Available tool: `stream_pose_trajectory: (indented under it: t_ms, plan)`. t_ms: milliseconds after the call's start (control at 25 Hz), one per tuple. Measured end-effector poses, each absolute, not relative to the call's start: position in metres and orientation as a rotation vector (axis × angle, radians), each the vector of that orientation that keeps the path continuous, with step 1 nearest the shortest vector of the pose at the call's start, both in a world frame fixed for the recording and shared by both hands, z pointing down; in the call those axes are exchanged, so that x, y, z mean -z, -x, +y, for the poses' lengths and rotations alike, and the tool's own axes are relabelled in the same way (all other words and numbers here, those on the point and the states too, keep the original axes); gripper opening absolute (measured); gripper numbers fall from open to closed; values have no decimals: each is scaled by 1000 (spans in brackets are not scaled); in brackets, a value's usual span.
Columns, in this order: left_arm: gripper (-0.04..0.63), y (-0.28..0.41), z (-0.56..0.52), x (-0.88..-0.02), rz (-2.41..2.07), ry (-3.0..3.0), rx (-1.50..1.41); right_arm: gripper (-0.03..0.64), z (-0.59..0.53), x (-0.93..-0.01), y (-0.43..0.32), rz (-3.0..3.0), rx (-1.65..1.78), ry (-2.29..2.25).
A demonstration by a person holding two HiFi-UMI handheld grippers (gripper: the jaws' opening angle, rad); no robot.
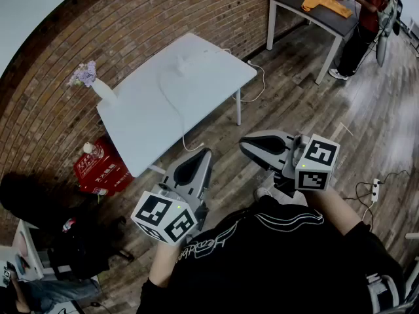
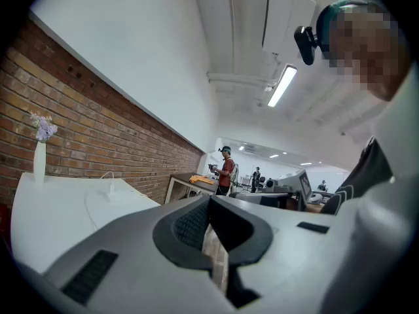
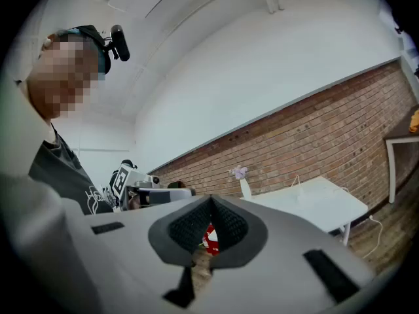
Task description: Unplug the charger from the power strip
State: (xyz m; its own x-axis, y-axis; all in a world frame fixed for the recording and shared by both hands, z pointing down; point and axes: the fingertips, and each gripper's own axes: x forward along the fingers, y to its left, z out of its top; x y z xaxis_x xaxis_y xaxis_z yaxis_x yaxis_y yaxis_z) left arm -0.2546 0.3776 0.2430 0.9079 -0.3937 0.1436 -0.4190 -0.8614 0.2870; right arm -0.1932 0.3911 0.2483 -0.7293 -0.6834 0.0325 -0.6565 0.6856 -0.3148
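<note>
The charger (image 2: 111, 188) stands upright, still plugged in, on the power strip (image 1: 186, 62), which lies towards the far end of the white table (image 1: 150, 129) by the brick wall. Both are white on a white top and very small in every view. Only the left gripper view separates the plug body from the strip, and its prongs and the sockets cannot be made out. A thin white cable (image 1: 171, 106) curves from the strip along the tabletop to the near edge, and its end there is not clear.

At the table's left corner stands a white vase (image 1: 103, 90) of purple flowers, and a red box (image 1: 98, 167) sits on the wooden floor below it.

The left gripper (image 1: 204, 154) and the right gripper (image 1: 245, 144) are held close to the person's chest, well short of the strip. Each has its jaws pressed together with nothing between them. The person's hands are mostly hidden behind the marker cubes.

Further out, a second power strip (image 1: 375, 190) lies on the floor at the right with tangled leads. At the top right, partly cut off by the frame, a person in a red top (image 1: 363, 18) stands at a dark table bearing an orange cloth (image 1: 326, 4).
</note>
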Motion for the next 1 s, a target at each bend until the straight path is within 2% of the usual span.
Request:
stream_pose_trajectory:
  t_ms: [560, 1000]
  plan:
    - [3, 230, 335, -259, -636, -2694, -109, -3, 354, -265, 161, 2748, 547, 1115]
    - [3, 167, 274, -273, -671, -2647, -131, -2, 292, -274, 102, 2785, 571, 1081]
